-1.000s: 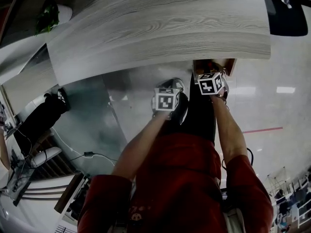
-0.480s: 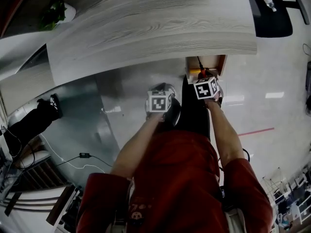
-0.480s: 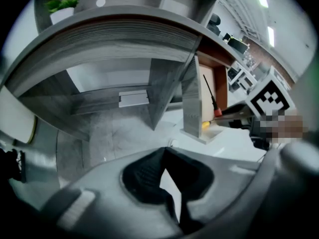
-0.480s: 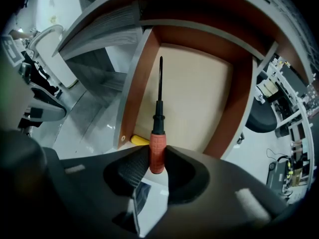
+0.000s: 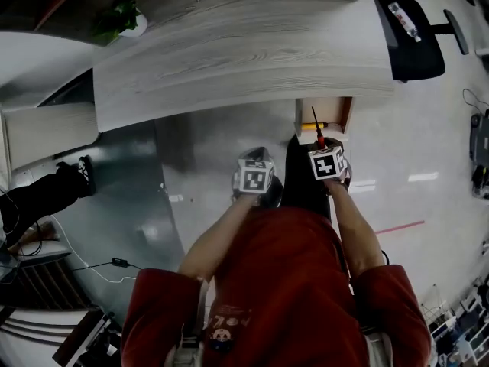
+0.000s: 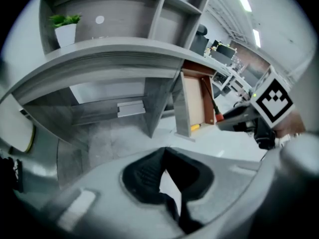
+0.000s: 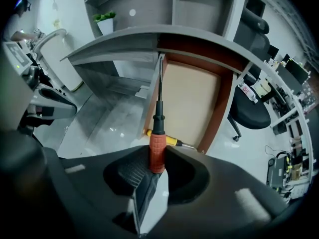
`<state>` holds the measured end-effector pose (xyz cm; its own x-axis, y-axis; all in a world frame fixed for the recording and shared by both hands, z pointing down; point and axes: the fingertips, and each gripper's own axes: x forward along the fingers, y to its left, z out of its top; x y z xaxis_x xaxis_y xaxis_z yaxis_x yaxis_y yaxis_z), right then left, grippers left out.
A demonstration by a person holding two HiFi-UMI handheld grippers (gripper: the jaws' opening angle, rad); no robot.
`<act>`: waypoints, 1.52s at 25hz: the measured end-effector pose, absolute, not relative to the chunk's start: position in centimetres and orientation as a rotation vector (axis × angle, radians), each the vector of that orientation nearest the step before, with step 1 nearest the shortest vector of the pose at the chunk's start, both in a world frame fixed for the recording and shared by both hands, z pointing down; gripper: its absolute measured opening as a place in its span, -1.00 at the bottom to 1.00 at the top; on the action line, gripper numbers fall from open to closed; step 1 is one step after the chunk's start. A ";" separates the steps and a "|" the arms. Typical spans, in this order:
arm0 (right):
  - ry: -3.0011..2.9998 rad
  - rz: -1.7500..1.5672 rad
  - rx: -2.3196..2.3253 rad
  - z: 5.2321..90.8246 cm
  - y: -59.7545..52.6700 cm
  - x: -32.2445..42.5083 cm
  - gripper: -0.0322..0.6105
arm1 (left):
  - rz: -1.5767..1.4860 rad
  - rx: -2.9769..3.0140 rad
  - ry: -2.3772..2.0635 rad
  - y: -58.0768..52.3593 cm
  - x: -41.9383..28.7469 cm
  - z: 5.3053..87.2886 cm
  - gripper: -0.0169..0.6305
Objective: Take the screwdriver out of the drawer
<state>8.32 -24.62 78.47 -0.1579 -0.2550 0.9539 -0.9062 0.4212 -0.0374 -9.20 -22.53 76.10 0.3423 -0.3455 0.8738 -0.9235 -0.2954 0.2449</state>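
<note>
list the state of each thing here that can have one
drawer: pulled open under the desk
red-handled screwdriver: gripped by its handle, shaft pointing toward the drawer
yellow screwdriver: lying in the drawer
right gripper: shut on the red-handled screwdriver
left gripper: shut, nothing between its jaws

Screwdriver (image 7: 157, 142) handle base hidden inside right claw (image 7: 154, 166)

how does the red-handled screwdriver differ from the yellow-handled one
The red-handled screwdriver is gripped by its handle in the right tongs; the yellow-handled screwdriver lies loose in the drawer. The red one points out along the tongs; the yellow one lies crosswise at the drawer's near end. Both have thin metal shafts.
</note>
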 end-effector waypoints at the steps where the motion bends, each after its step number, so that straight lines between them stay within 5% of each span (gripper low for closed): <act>1: -1.674 0.806 1.045 77.6 -24.4 8.2 -0.60 | 0.908 1.827 -1.129 -22.5 -9.2 75.6 -0.95; 23: -2.022 0.854 1.291 60.7 -20.8 0.6 -0.60 | 0.663 2.086 -1.343 -21.6 -15.6 59.4 -0.95; 38: -2.097 0.853 1.362 57.8 -20.3 0.1 -0.60 | 0.558 2.109 -1.452 -21.6 -17.8 55.2 -0.95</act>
<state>0.10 -20.31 57.81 -0.3784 -0.6137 0.6930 -0.9232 0.3050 -0.2340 -17.83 -21.57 55.18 0.3423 -0.7264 0.5960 -0.9386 -0.2940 0.1807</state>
